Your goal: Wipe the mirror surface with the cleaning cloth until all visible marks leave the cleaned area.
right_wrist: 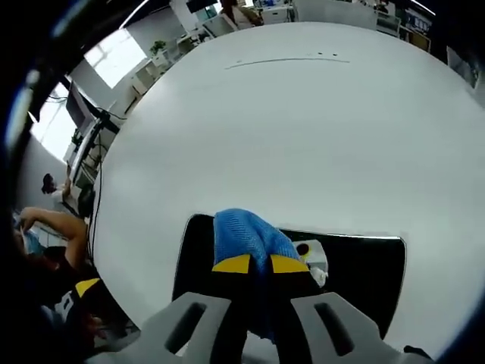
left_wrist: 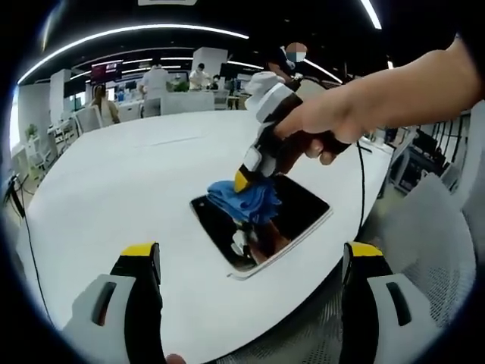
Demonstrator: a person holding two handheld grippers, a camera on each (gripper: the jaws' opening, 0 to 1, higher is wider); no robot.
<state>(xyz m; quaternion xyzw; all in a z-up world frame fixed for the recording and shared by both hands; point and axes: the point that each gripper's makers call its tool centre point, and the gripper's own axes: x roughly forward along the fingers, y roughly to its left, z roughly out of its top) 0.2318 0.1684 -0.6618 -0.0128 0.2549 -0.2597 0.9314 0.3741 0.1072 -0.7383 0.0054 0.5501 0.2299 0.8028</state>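
A dark rectangular mirror [left_wrist: 299, 208] lies flat on the white round table [left_wrist: 129, 174], near its edge. A hand holds my right gripper [left_wrist: 244, 180] tilted down over the mirror, shut on a bunched blue cleaning cloth [left_wrist: 254, 201] that rests on the glass. In the right gripper view the cloth [right_wrist: 242, 235] sits pinched between the yellow tips of the right gripper [right_wrist: 261, 265], over the left part of the mirror [right_wrist: 364, 273]. My left gripper [left_wrist: 251, 252] hovers short of the mirror, its jaws wide apart and holding nothing.
The table [right_wrist: 303, 129] stretches wide beyond the mirror. A mesh chair [left_wrist: 432, 250] stands off the table edge to the right. A cable [left_wrist: 362, 189] runs down from the right gripper. Several people and desks stand far behind.
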